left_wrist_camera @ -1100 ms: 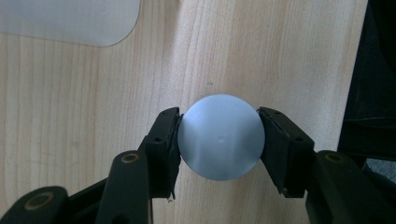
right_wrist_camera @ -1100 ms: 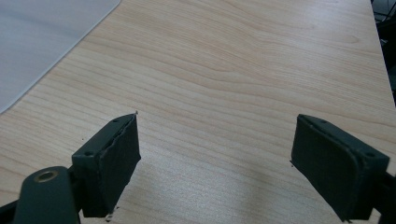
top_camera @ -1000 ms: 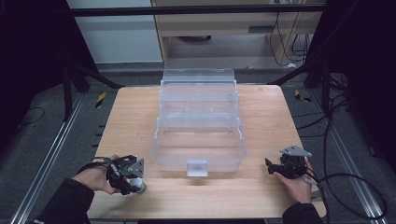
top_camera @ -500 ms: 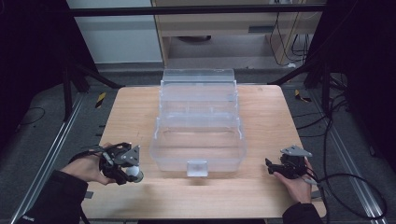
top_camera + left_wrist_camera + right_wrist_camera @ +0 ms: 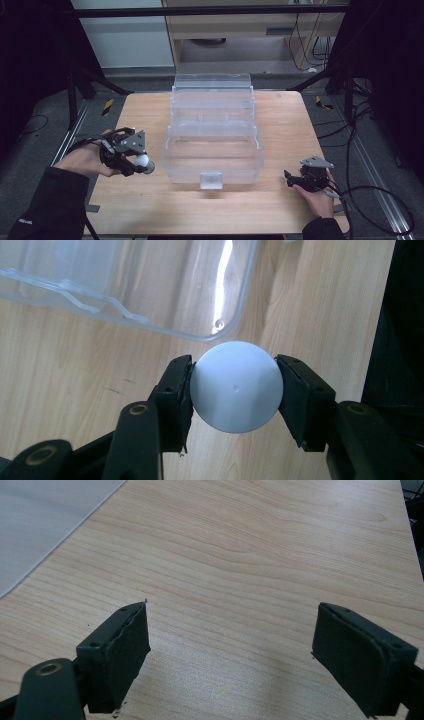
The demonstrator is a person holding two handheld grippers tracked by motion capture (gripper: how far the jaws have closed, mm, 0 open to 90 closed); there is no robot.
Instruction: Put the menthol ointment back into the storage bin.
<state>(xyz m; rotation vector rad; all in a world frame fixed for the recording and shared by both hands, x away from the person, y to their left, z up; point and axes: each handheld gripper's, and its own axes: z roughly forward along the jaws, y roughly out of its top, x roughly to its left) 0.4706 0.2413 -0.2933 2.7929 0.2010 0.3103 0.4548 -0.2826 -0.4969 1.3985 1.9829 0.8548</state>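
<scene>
White ball (image 5: 236, 386) is clamped in the left gripper (image 5: 235, 390), partly hidden; right gripper (image 5: 232, 655) gapes, seemingly empty.

Both grippers are chunky black plastic-and-metal things. The left gripper (image 5: 131, 156) has a grey three-cornered plate on top and a black cable looping off its far-left side. In the left gripper view its jaws are black blocks with dark pads (image 5: 184, 401), small screw holes in the sides, and brass-coloured rivets at the arm joints. The right gripper (image 5: 306, 178) carries the same grey plate, with a black cable trailing off to the right. Its pads (image 5: 131, 652) look a bit ragged at the edges. The person wears dark long sleeves (image 5: 47, 207), with small light lettering near the left cuff.
</scene>
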